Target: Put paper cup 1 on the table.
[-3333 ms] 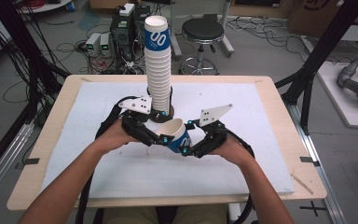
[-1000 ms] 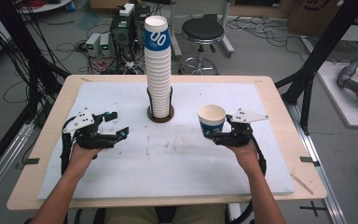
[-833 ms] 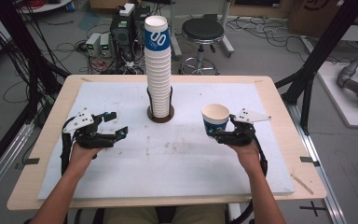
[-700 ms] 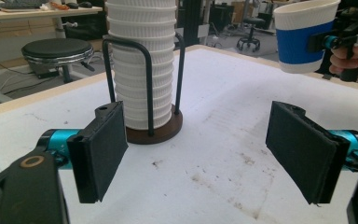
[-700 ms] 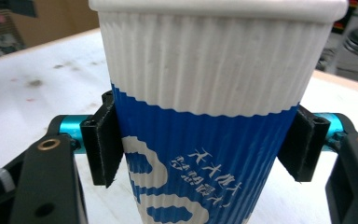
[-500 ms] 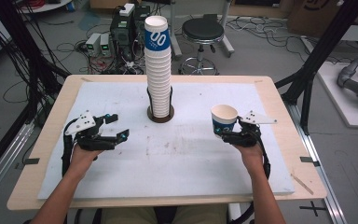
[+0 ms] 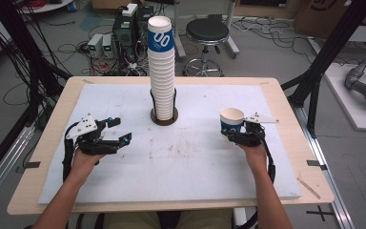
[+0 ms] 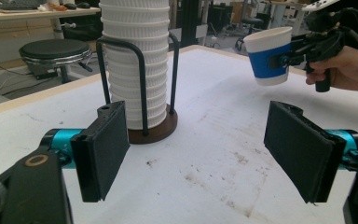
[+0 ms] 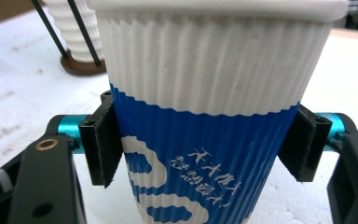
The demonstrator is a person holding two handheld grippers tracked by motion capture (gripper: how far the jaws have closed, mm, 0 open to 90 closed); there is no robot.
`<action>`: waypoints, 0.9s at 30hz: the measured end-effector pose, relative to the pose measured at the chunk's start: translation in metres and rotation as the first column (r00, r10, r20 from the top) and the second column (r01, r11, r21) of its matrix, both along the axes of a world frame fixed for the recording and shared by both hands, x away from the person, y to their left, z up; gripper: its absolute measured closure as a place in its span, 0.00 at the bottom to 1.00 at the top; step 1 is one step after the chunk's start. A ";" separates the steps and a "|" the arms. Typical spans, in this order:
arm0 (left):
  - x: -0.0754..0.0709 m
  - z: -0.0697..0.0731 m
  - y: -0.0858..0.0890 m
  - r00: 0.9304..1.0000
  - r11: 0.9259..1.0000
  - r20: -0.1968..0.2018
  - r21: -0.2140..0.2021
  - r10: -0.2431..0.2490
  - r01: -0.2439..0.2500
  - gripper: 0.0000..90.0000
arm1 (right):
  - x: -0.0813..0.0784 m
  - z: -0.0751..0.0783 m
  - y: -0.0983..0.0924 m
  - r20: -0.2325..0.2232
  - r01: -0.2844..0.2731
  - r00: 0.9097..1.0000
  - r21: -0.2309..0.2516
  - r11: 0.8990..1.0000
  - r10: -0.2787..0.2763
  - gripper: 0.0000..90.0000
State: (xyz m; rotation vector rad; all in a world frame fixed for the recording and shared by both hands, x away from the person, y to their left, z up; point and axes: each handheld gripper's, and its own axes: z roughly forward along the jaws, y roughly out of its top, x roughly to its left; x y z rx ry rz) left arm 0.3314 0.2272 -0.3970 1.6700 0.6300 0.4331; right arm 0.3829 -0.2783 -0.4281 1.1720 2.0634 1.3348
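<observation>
— Between the pads of the right gripper (image 9: 200,154) sits the paper cup (image 9: 209,116), upright, both pads against its blue band; the jaws have just been opening a little, yet the cup stays clasped. What changed?

— A second ago that cup (image 7: 231,121) hung nearer the table's middle; now it is lower and farther toward the right edge, just above the white mat (image 7: 195,157). Earlier still, both hands met at the cup stack (image 7: 162,71).

— And the left gripper (image 7: 116,131)?

— Unmoved, jaws apart with nothing between them, though they have just been closing somewhat.

— Room to move?

— Bare mat lies all round both hands; the stack in its wire holder (image 8: 142,93) stands well apart from each.

— Anything one view adds?

— Only the left gripper view shows the cup (image 8: 269,56) clear of the table; the right gripper view shows its ribbed wall and white print close up.
</observation>
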 end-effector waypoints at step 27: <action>0.004 -0.003 -0.002 1.000 1.000 -0.020 0.005 0.006 -0.006 0.24 | -0.013 -0.014 -0.008 -0.134 -0.069 0.989 -0.082 0.994 0.057 0.22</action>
